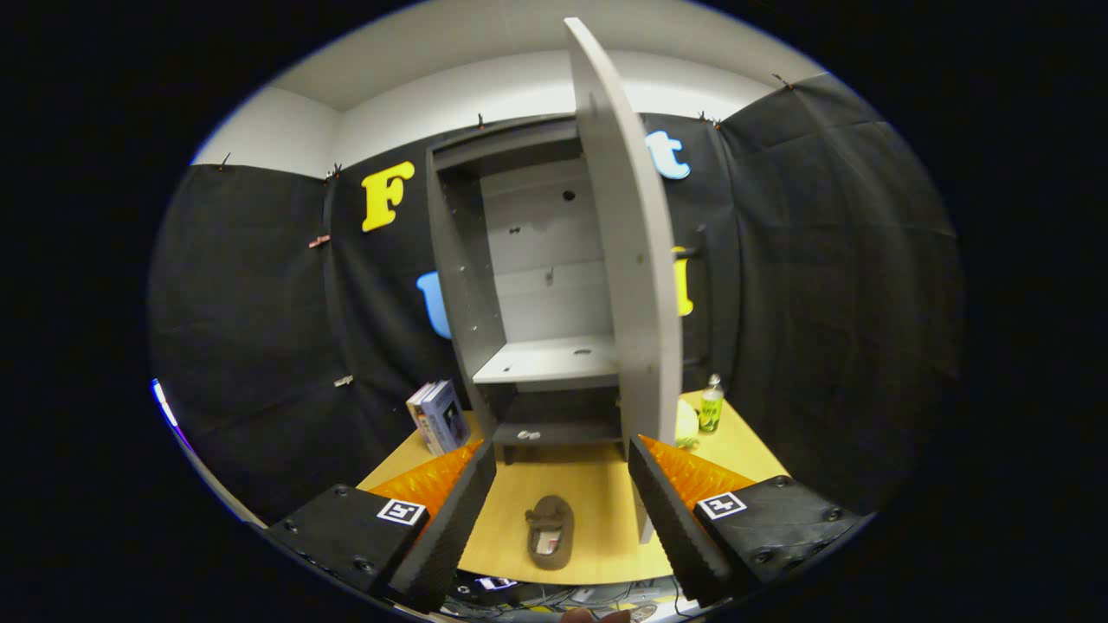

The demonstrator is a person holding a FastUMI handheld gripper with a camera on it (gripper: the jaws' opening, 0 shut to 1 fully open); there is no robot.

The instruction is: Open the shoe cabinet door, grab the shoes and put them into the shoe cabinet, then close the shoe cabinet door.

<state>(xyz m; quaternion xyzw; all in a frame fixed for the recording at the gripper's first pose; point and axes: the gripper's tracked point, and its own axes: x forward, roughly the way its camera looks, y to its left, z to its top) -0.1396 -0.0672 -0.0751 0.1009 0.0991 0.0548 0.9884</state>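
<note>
The grey shoe cabinet stands on the wooden table against the black wall, beyond my fingers. Its door is swung wide open, edge-on toward me, just above my right finger. Inside I see a light shelf and a darker lower shelf, both bare. A brown shoe lies on the table in front of the cabinet, between and below my two fingers. My gripper is open, held above the table, with nothing between its fingers.
Two books lean against the cabinet's left side. A small green bottle and a pale round object sit to the right of the open door. The table's front edge runs below the shoe, with cables beneath it.
</note>
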